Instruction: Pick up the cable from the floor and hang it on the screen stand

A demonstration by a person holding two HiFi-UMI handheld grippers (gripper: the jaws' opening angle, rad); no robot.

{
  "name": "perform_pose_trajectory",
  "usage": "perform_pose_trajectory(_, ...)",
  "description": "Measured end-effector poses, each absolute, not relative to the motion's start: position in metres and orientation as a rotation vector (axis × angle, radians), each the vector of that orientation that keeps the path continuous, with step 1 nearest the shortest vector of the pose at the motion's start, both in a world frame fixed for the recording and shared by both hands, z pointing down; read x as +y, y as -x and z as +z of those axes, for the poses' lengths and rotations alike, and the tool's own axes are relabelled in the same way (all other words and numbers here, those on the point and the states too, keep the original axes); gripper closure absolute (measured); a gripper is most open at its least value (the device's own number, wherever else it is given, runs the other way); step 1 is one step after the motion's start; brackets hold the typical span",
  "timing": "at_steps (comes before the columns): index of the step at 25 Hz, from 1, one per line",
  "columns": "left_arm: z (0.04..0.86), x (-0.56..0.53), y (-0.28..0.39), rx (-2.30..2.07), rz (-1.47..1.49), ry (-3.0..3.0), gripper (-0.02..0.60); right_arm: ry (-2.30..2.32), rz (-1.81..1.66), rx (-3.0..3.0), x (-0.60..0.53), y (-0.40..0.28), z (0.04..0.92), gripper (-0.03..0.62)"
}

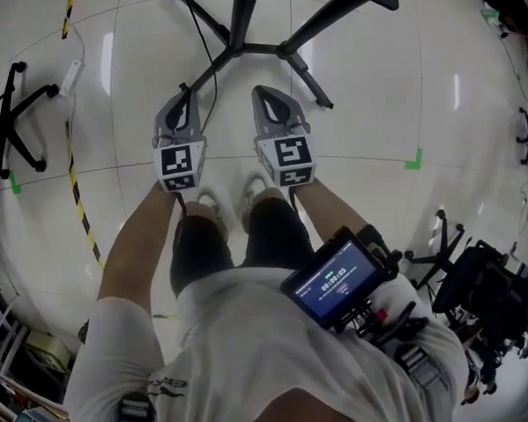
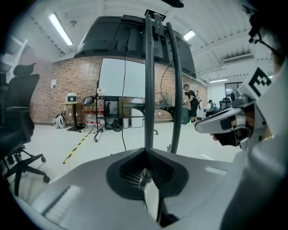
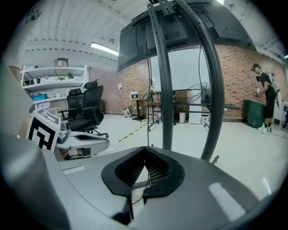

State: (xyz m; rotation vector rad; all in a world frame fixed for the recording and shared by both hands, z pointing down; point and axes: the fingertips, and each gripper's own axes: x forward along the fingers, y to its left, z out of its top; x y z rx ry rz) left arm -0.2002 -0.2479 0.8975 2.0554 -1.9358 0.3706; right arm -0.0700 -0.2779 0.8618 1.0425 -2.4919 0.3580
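The screen stand (image 1: pixel 239 22) is standing just ahead. The left gripper (image 1: pixel 184 91) and right gripper (image 1: pixel 264 93) are pointing toward its base, fingers closed on nothing. A thin black cable (image 2: pixel 124 90) is trailing down beside the post to the floor. Opening the fingers before reaching low looks wise. The distant green bin (image 3: pixel 253 113) is hiding its contents.

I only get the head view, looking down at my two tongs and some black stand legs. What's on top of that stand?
Observer: A big dark screen, mounted high on its two poles.
Operator: Is anyone else here?
Observer: Yes, a person stands beside a green bin by the brick wall.
Operator: Where's the cable?
Observer: A thin black cable hangs straight down from up near the screen, beside the poles.
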Motion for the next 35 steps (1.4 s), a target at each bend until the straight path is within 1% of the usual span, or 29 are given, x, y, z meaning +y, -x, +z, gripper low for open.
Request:
perform_pose_trajectory(6, 1.023, -0.248, 0.220, -1.912, 0.378, -2.044, 0.580, -1.000, 0.352, -2.484, -0.273, 0.079, 0.980, 0.580)
perform_pose_trajectory(16, 1.231, -0.247, 0.206, -1.795, 0.466, -2.048, 0.578, -0.973, 0.355, -2.482, -0.286, 0.078, 1.149, 0.580)
perform_pose_trajectory(20, 1.287, -0.239, 0.193, -1.726, 0.547, -2.051, 0.578, -1.004, 0.377, -2.443, -0.291, 0.064, 1.198, 0.580)
perform_pose_trajectory(25, 1.342, -0.222, 0.181, -1.601, 0.653, -2.048, 0.575, -1.026, 0.387, -2.423, -0.290, 0.054, 1.224, 0.580)
perform_pose_trajectory(28, 1.364, -0.213, 0.171, -1.521, 0.715, -2.051, 0.495, -1.043, 0.393, -2.415, -0.290, 0.050, 1.229, 0.580)
perform_pose_trajectory(30, 1.375, -0.209, 0.166, -1.477, 0.769, -2.047, 0.454, -1.046, 0.394, -2.416, -0.289, 0.051, 1.229, 0.580)
perform_pose_trajectory(32, 1.385, -0.206, 0.165, -1.450, 0.829, -2.039, 0.440, -1.040, 0.389, -2.415, -0.286, 0.053, 1.230, 0.580)
perform_pose_trajectory(35, 1.394, -0.204, 0.165, -1.444, 0.890, -2.031, 0.439, -1.023, 0.380, -2.412, -0.279, 0.054, 1.231, 0.580)
